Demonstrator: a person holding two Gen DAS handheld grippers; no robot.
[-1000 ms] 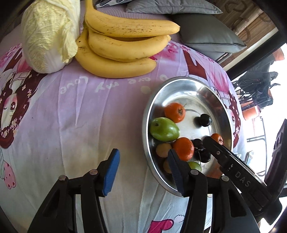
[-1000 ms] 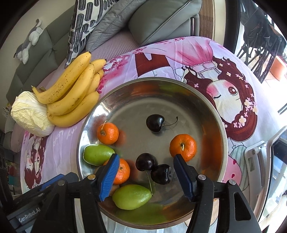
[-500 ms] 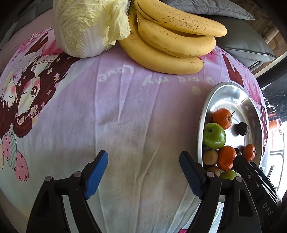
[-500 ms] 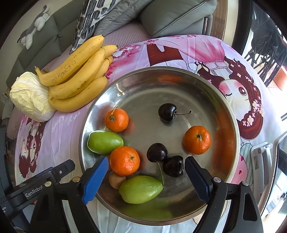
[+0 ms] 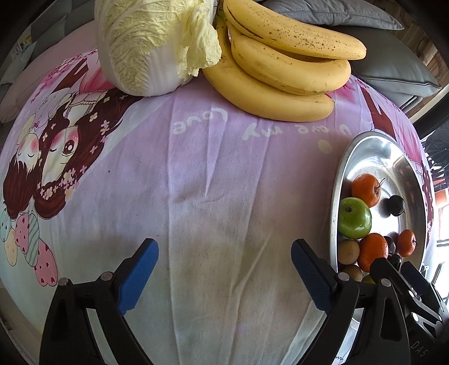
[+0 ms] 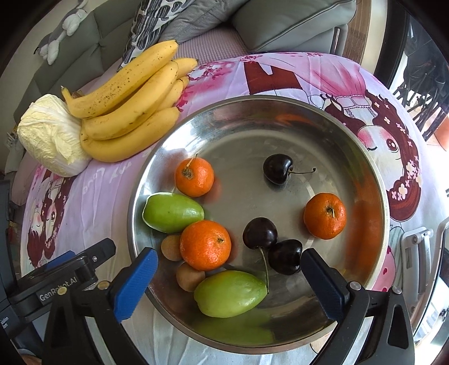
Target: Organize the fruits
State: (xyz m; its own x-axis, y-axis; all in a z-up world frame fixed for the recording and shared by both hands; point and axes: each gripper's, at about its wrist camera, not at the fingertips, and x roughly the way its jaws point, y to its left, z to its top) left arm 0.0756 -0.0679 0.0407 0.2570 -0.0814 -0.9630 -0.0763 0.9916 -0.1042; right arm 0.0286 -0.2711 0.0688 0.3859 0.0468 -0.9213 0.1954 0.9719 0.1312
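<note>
A steel bowl [image 6: 373,174] holds three tangerines [image 6: 205,244], three dark cherries [image 6: 277,169], two green fruits [image 6: 229,293] and two small brown fruits [image 6: 188,276]. My right gripper [image 6: 228,276] hovers over the bowl's near side, jaws opening wide, touching nothing; a green fruit, a tangerine and cherries lie below the gap. My left gripper [image 5: 224,269] hangs over bare pink cloth left of the bowl [image 5: 338,196], jaws opening, nothing between them. A bunch of bananas [image 5: 280,64] lies on the cloth beyond the bowl [image 6: 132,112].
A napa cabbage [image 5: 151,45] sits beside the bananas [image 6: 50,134]. The table wears a pink cartoon-print cloth [image 5: 210,182]. Grey sofa cushions [image 6: 280,25] stand behind the table, and a metal chair frame [image 6: 415,241] is at the right edge.
Both grippers' jaws have spread much wider. The left gripper swung left off the bowl's rim to over bare cloth. The right gripper shifted slightly over the bowl's near side.
</note>
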